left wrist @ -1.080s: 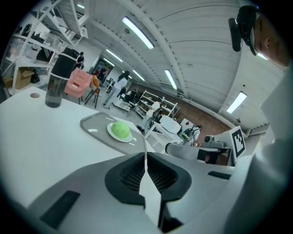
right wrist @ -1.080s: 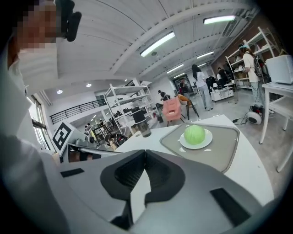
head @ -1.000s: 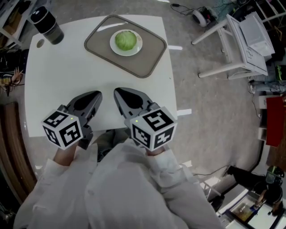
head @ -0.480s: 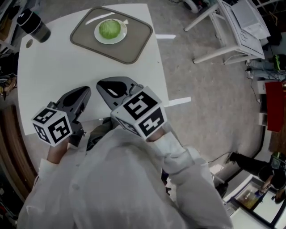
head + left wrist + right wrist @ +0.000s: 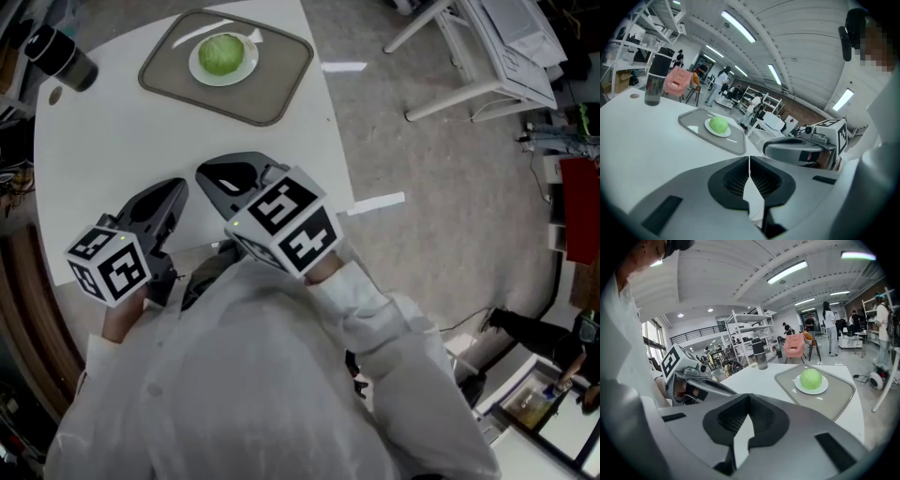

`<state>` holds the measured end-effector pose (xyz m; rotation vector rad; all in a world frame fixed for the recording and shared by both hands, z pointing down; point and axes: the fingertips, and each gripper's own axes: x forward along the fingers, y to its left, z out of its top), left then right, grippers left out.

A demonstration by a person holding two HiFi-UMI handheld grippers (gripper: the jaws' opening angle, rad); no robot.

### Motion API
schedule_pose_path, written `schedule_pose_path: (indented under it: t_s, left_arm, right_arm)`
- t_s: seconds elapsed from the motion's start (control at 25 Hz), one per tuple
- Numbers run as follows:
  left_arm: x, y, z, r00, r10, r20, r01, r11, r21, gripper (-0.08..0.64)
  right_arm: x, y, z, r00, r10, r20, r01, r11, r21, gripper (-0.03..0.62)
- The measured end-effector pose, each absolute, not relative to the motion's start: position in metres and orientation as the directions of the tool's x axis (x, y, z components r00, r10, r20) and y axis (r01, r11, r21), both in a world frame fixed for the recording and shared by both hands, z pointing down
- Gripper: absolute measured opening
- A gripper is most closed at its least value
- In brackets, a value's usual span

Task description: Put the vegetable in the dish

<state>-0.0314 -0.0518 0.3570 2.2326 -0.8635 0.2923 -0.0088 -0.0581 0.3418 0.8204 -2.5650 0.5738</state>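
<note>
Vegetable (image 5: 221, 53) in dish (image 5: 202, 73), dish on tray (image 5: 272, 89), at 11 o'clock on bench (image 5: 112, 131). Tumbler (image 5: 58, 54) at 10 o'clock, well apart from tray. Left gripper (image 5: 178, 185) at 9 o'clock near bench edge, fingers (image 5: 733, 180) together, nothing between. Right gripper (image 5: 204, 174) just beside, at its 3 o'clock, fingers (image 5: 764, 420) likewise together, empty. Both pointed toward 11 o'clock, well apart from tray.
</note>
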Motion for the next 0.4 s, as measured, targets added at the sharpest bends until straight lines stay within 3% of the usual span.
schedule_pose_path:
  t_s: [0.4]
  left_arm:
    - [-0.0427, -0.0545, 0.3504, 0.751, -0.503, 0.428, -0.657, -0.504, 0.560, 0.011]
  right_arm:
    - [-0.0065, -0.0590, 0.3368, -0.752, -0.411, 0.515, -0.588, 0.772, -0.242, 0.014]
